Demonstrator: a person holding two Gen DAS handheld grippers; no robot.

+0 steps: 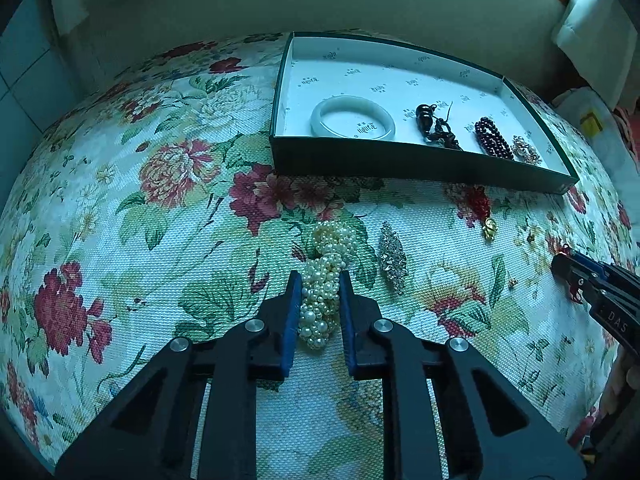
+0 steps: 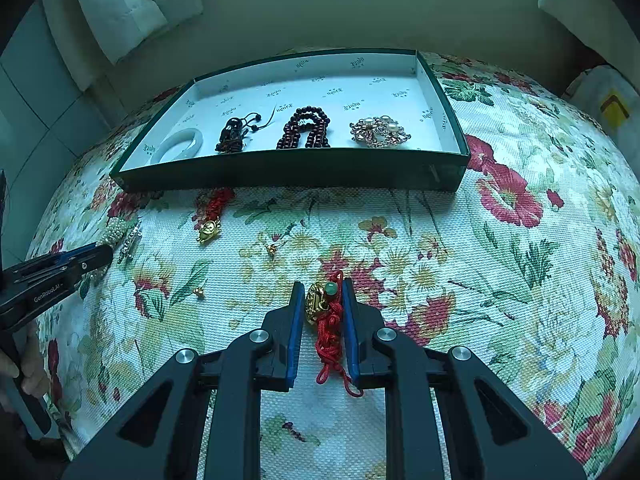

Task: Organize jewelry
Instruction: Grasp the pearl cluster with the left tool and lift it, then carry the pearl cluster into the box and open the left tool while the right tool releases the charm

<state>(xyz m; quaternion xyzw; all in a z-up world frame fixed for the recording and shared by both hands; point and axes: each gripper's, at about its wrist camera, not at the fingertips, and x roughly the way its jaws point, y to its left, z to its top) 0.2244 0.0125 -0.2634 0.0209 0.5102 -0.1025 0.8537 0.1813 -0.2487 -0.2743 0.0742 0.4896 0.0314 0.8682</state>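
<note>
My left gripper [image 1: 320, 280] is shut on a pearl cluster bracelet [image 1: 326, 276] lying on the floral cloth. My right gripper [image 2: 322, 290] is shut on a gold pendant with a green bead and red cord [image 2: 322, 304]. A dark green box [image 1: 400, 160] with white lining stands beyond; it holds a white jade bangle [image 1: 352, 118], a dark cord pendant [image 1: 434, 126], a dark red bead bracelet [image 1: 494, 136] and a pearl brooch [image 2: 380, 132]. The box also shows in the right wrist view [image 2: 288, 172].
On the cloth lie a silver rhinestone clip [image 1: 393, 256], a second gold pendant on red cord [image 2: 210, 222], and small gold earrings [image 2: 272, 249] [image 2: 198, 291]. White cushions [image 2: 132, 4] stand behind the table. The left gripper shows at the left edge of the right wrist view [image 2: 60, 272].
</note>
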